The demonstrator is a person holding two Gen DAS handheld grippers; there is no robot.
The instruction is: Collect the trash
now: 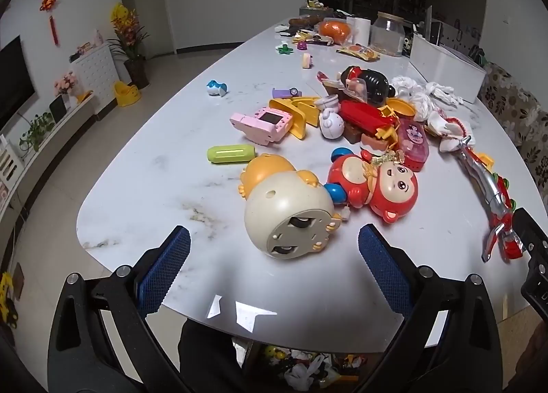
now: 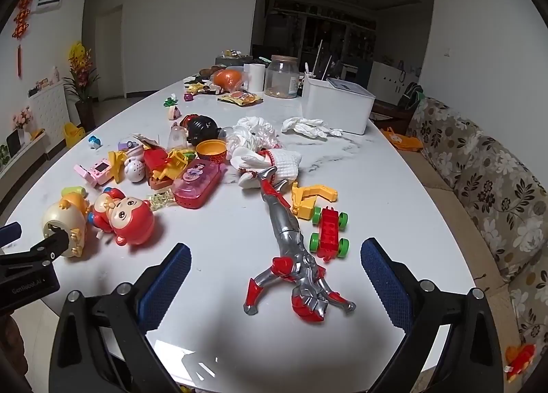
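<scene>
A white marble table (image 1: 144, 167) is strewn with toys and trash. Crumpled white tissues (image 2: 310, 126) lie near a white box (image 2: 337, 105); they also show in the left wrist view (image 1: 424, 91). Snack wrappers (image 2: 241, 97) lie at the far end. My left gripper (image 1: 274, 264) is open and empty, just short of a cream and orange round toy (image 1: 286, 208). My right gripper (image 2: 275, 276) is open and empty, with a silver and red action figure (image 2: 296, 256) lying between its fingers. A floor bin with trash (image 1: 308, 369) shows under the table edge.
A red monkey toy (image 1: 373, 187), a pink toy case (image 2: 197, 184), a pink toy camera (image 1: 263, 124), a green tube (image 1: 231, 154) and a red wheeled block car (image 2: 330, 232) lie about. A clear jar (image 2: 282, 76) stands far back. A floral sofa (image 2: 486, 180) runs along the right.
</scene>
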